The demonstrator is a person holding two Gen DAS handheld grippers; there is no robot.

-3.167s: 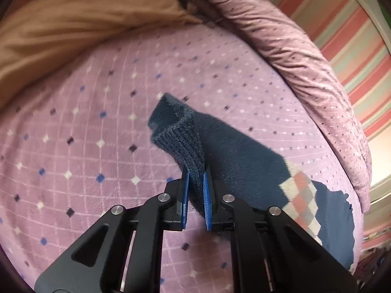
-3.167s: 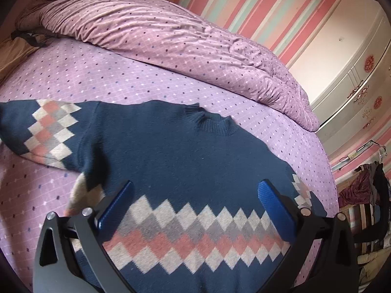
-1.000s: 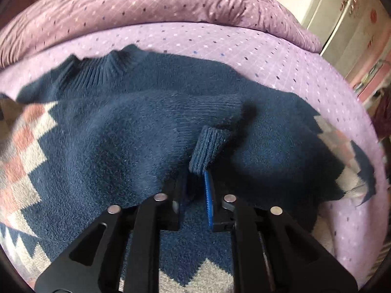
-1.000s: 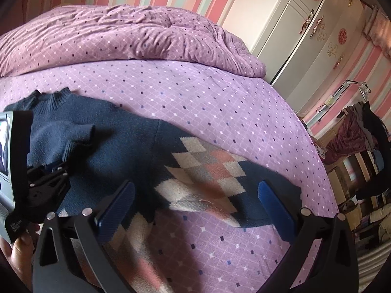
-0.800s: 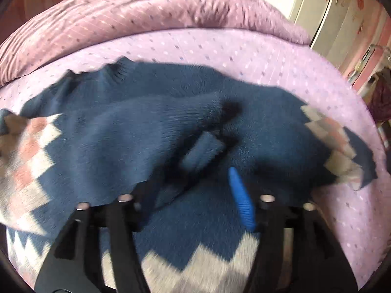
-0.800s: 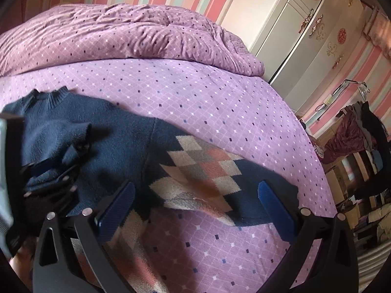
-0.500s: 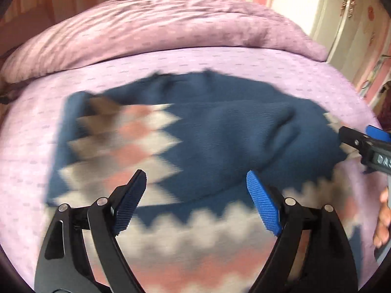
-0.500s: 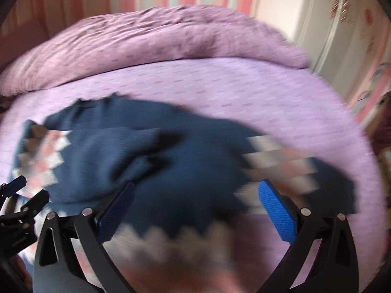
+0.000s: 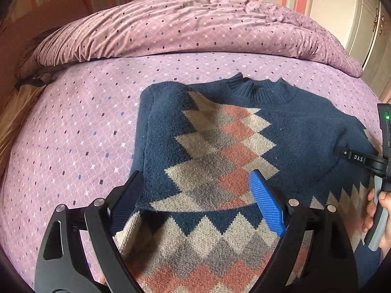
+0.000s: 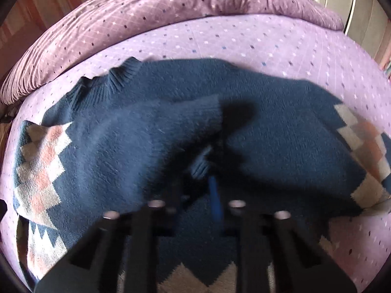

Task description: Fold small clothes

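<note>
A navy sweater [image 9: 305, 127] with pink, beige and grey diamonds lies on the purple bedspread [image 9: 80, 127]. Its left sleeve [image 9: 215, 151] is folded across the chest. My left gripper [image 9: 195, 195] is open and empty, hovering over the folded sleeve near the hem. In the right wrist view the sweater [image 10: 281, 146] shows the folded sleeve's ribbed cuff [image 10: 201, 164] just in front of my right gripper [image 10: 198, 190]. Its jaws are nearly together around the cuff, but the view is blurred. The right gripper's body shows in the left wrist view [image 9: 381, 161] at the right edge.
A rumpled purple duvet [image 9: 195, 26] lies along the back of the bed. A tan cloth [image 9: 14, 114] sits at the left edge. A white wardrobe [image 9: 371, 24] stands at the back right.
My left gripper let go of the sleeve cuff, opened and drew back to the left. My right gripper swung left over the sweater and its jaws have closed in at the cuff.
</note>
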